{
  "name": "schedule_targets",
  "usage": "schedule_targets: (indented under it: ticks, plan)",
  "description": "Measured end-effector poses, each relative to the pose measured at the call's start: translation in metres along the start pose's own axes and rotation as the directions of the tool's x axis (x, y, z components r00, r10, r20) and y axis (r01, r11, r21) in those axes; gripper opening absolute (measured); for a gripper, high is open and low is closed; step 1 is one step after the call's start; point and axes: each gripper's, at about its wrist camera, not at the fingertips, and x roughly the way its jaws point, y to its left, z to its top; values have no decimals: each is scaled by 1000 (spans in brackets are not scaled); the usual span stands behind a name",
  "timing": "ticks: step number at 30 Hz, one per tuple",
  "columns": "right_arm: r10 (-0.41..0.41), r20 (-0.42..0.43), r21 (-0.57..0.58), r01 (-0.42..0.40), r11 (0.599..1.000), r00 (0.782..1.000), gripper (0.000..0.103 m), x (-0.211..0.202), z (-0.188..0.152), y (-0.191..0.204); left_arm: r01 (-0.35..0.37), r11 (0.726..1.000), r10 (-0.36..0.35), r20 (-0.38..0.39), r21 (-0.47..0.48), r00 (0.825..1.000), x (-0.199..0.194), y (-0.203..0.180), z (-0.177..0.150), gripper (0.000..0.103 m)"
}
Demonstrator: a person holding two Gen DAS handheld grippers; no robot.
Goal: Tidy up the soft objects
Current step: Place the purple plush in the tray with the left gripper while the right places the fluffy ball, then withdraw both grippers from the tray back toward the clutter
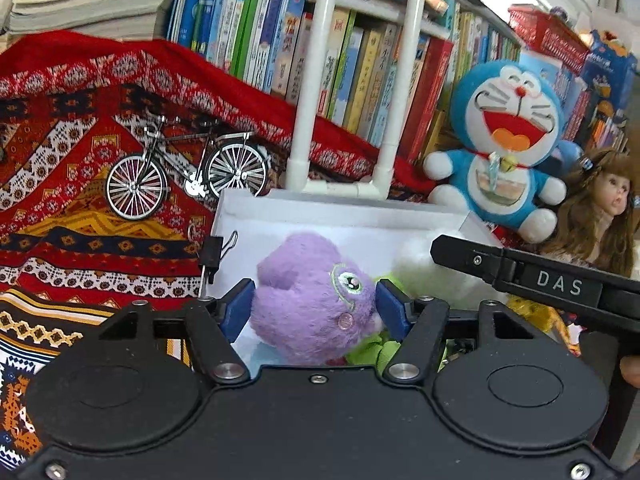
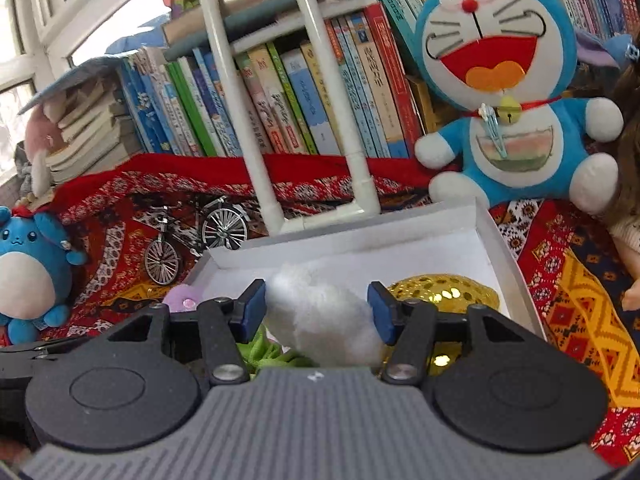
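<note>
Purple plush in white box, between pads of left hand-held gripper, jaws apart, grip unclear. White plush beside it, between right hand-held gripper pads, likewise apart. Gold ball at right. Toy bicycle on red cloth behind.

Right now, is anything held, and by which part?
The left gripper flanks the purple toy at its sides, the right gripper the white toy; whether either presses cannot be told.
</note>
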Motion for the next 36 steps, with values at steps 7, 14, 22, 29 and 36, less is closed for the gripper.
schedule_targets:
  ticks: [7,14,22,29,36]
  plan:
    - [39,55,-12,-38,999,998,79,-29,4,1,11,1000,-11,72,-9,997,-38,-3,7,79]
    - [60,145,-86,-48,995,988,92,-78,2,6,18,998,-27,145,59,989,-89,-7,-1,88]
    - [86,228,-107,-63,992,970,103,-132,-10,0,9,996,-27,208,86,978,-144,-5,-32,92]
    - [49,270,-141,-11,990,962,103,-164,-31,-8,-7,995,-17,236,104,972,-176,0,-66,93]
    - [-7,277,-189,62,980,961,103,-179,-53,-15,-38,996,17,246,81,969,-194,7,-97,95]
